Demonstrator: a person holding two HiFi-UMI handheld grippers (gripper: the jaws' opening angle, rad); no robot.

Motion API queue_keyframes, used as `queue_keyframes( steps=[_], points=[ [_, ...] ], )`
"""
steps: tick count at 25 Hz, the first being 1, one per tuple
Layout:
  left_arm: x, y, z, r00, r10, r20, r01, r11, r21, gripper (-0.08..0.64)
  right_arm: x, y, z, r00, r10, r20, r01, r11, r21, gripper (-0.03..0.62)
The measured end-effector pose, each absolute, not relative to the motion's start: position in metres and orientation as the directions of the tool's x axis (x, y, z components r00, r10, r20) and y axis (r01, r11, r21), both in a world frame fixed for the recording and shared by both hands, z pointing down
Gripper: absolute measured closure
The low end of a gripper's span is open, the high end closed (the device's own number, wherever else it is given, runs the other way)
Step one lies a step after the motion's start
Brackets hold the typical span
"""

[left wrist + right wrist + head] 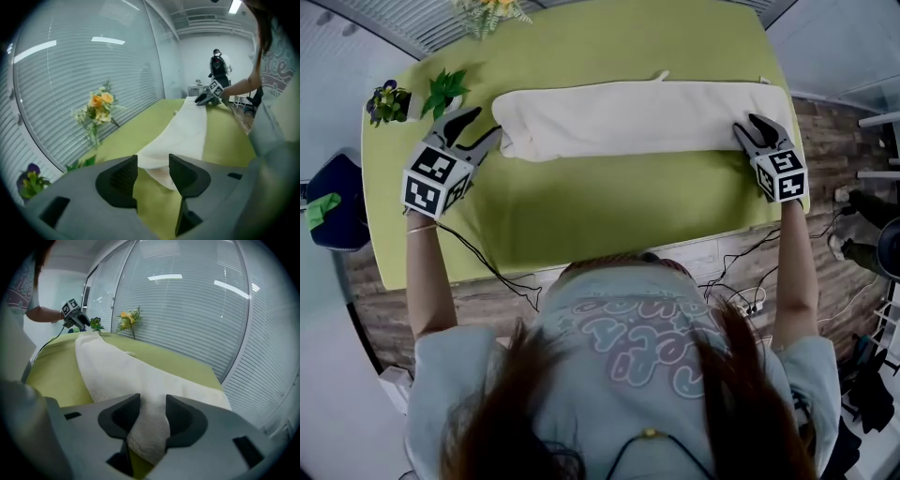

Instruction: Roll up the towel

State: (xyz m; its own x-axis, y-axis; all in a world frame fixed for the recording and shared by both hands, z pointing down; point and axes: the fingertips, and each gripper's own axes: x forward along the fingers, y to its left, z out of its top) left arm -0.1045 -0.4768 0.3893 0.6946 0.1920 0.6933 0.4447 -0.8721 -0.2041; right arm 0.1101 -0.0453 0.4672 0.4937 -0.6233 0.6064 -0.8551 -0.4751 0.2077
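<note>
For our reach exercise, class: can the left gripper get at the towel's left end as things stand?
Probably yes. The left gripper has its jaws apart, and the left end of the towel lies just ahead of them with nothing between; the small plants stand aside.

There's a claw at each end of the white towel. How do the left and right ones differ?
The right claw is pinched on the towel, with cloth bunched between its jaws. The left claw stands open, the towel's other end just ahead and not gripped. The left claw is beside the potted plants; the right claw has none nearby. Both point down toward the green table.
</note>
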Motion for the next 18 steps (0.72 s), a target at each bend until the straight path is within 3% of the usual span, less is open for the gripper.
queue_keyframes(
  steps=[3,9,10,12,15,18],
  points=[
    [-0.141,-0.447,0.418,0.672,0.227,0.705,0.466,-0.869,-0.164,0.371,0.111,-0.045,0.466,0.501,-0.620,0.604,-0.851,-0.479,0.215,0.428],
    [-0.134,-0.438,0.442,0.718,0.144,0.681,0.439,-0.853,-0.282,0.378,0.112,-0.043,0.468,0.510,-0.611,0.606,-0.847,-0.481,0.228,0.430],
    [-0.131,-0.438,0.444,0.718,0.138,0.682,0.436,-0.853,-0.287,0.403,0.113,-0.043,0.468,0.510,-0.612,0.605,-0.847,-0.481,0.227,0.430],
    [-0.130,-0.437,0.447,0.700,0.131,0.702,0.444,-0.850,-0.284,0.519,0.112,-0.044,0.467,0.509,-0.614,0.603,-0.847,-0.481,0.225,0.430],
    [-0.140,-0.453,0.445,0.692,0.087,0.717,0.383,-0.886,-0.262,0.534,0.111,-0.043,0.466,0.504,-0.619,0.602,-0.850,-0.478,0.221,0.430],
    [-0.161,-0.491,0.444,0.667,0.084,0.741,0.239,-0.965,-0.106,0.537,0.108,-0.045,0.467,0.492,-0.629,0.602,-0.856,-0.474,0.204,0.430]
  ],
)
